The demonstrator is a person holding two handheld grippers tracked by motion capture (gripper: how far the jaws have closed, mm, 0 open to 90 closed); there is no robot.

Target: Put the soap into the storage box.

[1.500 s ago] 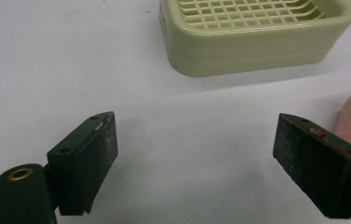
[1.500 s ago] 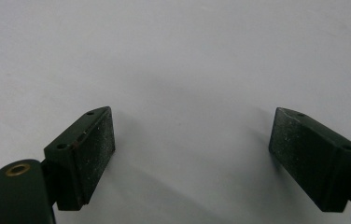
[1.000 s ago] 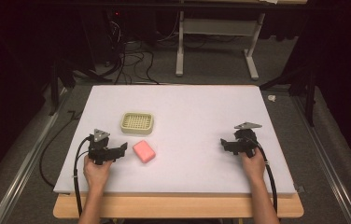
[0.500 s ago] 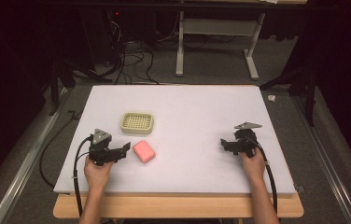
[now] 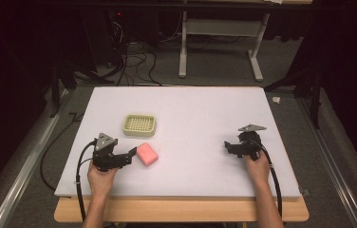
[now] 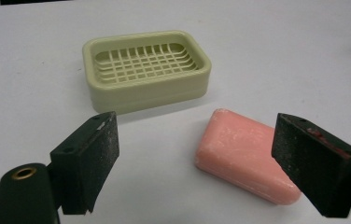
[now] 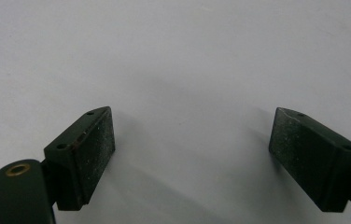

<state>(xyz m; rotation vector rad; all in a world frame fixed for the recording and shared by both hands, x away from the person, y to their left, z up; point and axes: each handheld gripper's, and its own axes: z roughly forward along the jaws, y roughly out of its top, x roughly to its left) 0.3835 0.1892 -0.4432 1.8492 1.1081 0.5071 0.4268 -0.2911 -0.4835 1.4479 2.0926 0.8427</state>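
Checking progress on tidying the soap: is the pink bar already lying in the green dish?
No: the pink bar lies on the white table beside the green dish, whose grid is bare.

Pink soap bar [image 6: 246,161] — pale green soap dish [image 6: 148,70], grid-patterned — on white table [image 5: 205,114].
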